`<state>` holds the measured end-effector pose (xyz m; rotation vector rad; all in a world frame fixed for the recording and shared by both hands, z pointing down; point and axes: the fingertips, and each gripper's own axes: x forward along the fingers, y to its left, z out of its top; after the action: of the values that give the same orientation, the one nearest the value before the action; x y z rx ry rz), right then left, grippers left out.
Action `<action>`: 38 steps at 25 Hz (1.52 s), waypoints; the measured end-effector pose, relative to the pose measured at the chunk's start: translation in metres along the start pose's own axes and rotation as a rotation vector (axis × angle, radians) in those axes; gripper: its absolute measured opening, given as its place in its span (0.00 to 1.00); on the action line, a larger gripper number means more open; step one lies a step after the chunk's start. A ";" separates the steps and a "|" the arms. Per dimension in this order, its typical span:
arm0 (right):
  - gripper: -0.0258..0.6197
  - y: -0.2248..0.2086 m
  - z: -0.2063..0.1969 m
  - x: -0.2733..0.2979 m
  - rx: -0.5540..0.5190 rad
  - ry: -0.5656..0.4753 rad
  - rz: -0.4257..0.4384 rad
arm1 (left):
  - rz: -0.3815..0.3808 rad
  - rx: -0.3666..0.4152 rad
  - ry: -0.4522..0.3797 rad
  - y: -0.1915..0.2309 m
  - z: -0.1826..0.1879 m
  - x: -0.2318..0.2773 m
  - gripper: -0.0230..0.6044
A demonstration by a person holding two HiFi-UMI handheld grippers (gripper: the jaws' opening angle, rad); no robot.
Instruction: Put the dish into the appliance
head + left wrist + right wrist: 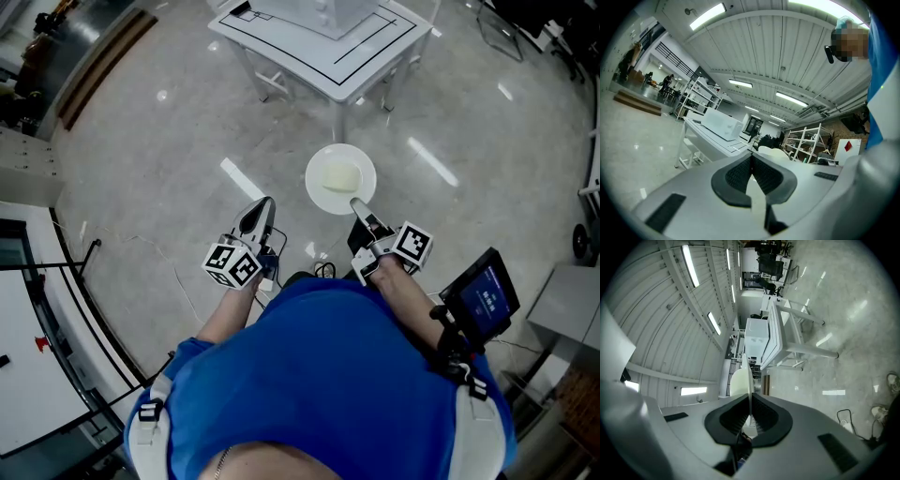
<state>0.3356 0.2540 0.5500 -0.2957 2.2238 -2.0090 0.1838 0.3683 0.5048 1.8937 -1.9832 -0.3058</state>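
The right gripper (357, 203) pinches the near rim of a white plate (319, 159). The plate juts out ahead of the gripper over the floor and carries a pale yellow block (340, 176), perhaps butter or cake. The left gripper (266, 204) rides just beside it with its jaws pressed together on nothing.

The step in hand looks like the carry to the microwave (342, 14), which stands on the white table (356, 66) well ahead of both grippers. A one-sided rim hold gives the plate leverage to droop, so it should be kept level with a firm pinch and a slow approach. The free left gripper seems the one to work the door.

The head view alone shows the block sitting flat near the plate's middle. The right gripper view shows the rim edge-on between the pads (761, 416), seated well into them. The left gripper view shows the microwave (723, 125) from the side, but I cannot tell whether its door is open.
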 end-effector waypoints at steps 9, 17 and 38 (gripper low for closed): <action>0.06 0.010 0.000 0.006 0.028 -0.008 -0.016 | -0.008 0.000 0.000 0.005 0.005 0.001 0.04; 0.06 0.000 -0.007 0.019 0.006 -0.057 -0.039 | -0.012 -0.006 -0.005 0.028 0.006 -0.018 0.04; 0.06 0.005 0.063 0.093 0.010 -0.041 -0.005 | 0.011 0.024 -0.022 0.068 0.037 0.070 0.04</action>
<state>0.2591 0.1723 0.5415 -0.3390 2.1904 -1.9978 0.1047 0.2995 0.5076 1.9017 -2.0193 -0.3029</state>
